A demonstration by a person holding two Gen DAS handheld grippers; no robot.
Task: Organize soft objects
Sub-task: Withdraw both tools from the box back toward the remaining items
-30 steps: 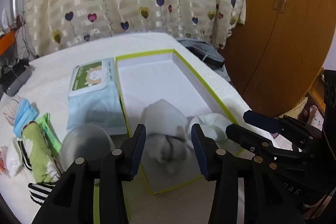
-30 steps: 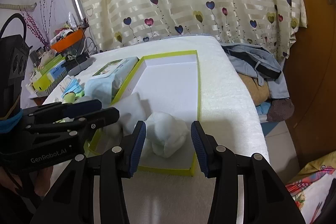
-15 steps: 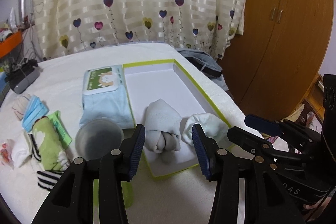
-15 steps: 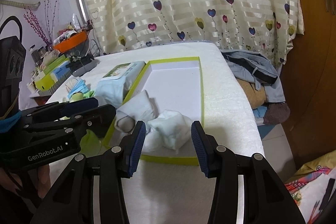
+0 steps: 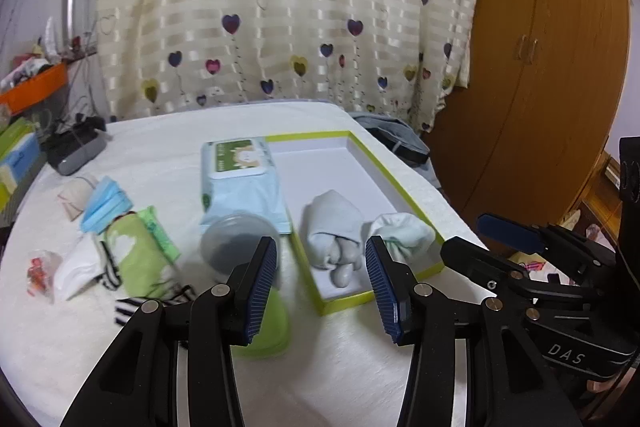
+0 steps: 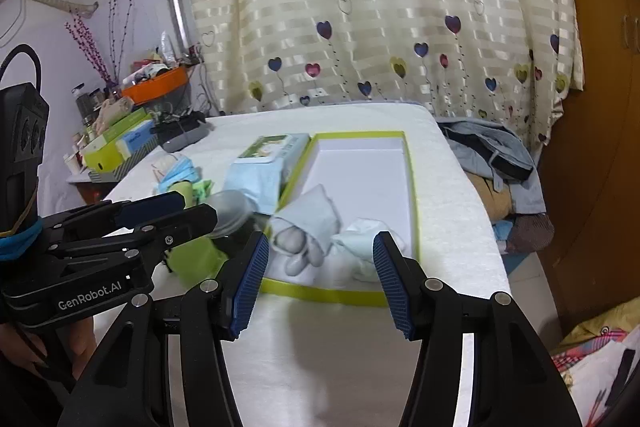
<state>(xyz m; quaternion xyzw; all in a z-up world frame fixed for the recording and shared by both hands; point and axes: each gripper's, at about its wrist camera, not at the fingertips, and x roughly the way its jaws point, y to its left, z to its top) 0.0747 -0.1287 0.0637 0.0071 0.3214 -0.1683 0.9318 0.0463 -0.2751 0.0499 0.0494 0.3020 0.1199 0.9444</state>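
A: Green-rimmed tray (image 5: pixel 404 187) on the white table (image 5: pixel 340 367) holds two rolled bundles at its near end: grey roll (image 5: pixel 330 227), white roll (image 5: pixel 402 233) just beside it at 3 o'clock.
B: Grippers?
A: Left gripper (image 5: pixel 322 285) jaws apart, nothing between them. Right gripper (image 6: pixel 318 281) jaws opening, also clear of both rolls.
B: Loose items?
A: Green striped sock (image 5: pixel 138 259) and blue masks (image 5: pixel 106 205) lie at 9 o'clock of the tray, beyond the wipes pack (image 5: pixel 240 183).
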